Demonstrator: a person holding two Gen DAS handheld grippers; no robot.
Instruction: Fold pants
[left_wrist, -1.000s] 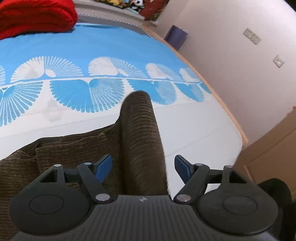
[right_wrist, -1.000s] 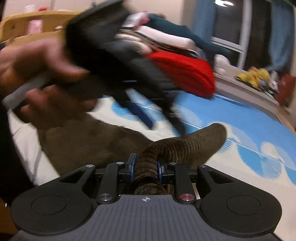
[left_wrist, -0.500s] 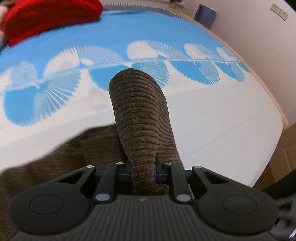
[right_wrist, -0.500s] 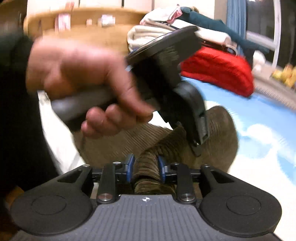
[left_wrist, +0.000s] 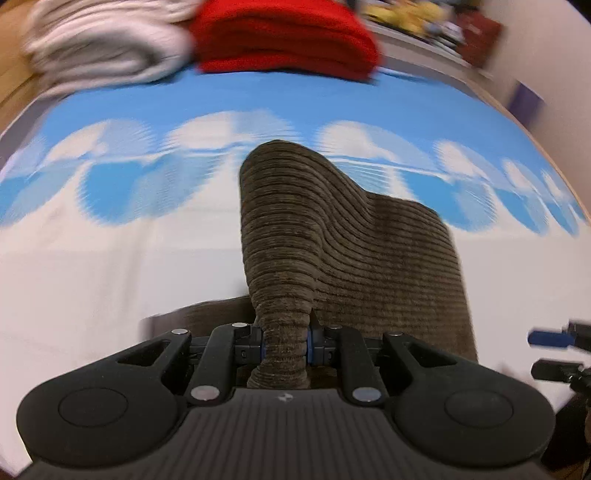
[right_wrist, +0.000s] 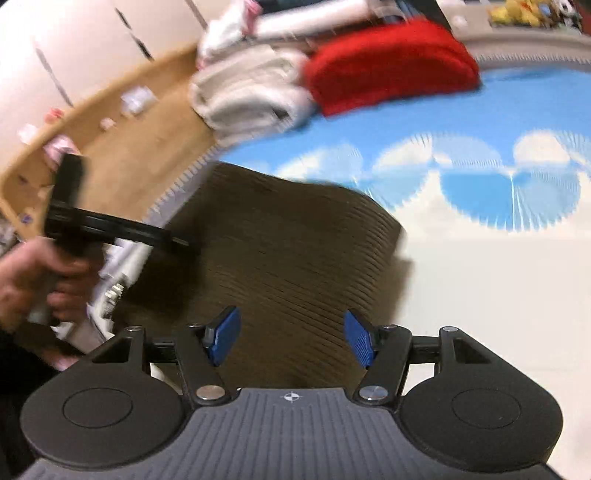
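Pants (left_wrist: 284, 280) pinched in left claw (left_wrist: 284, 345)

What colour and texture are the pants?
Brown ribbed corduroy pants, clearest in the left wrist view.

Right gripper (right_wrist: 291, 341) released pants (right_wrist: 295, 258); left gripper (left_wrist: 284, 349) clamped on.

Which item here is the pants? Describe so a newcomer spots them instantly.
Start at the bed with the blue-and-white fan-print sheet. The pants lie on its white near part, one bunch pinched in the left hand-held gripper. Only they are brown ribbed corduroy; the folded pile behind is red and white.
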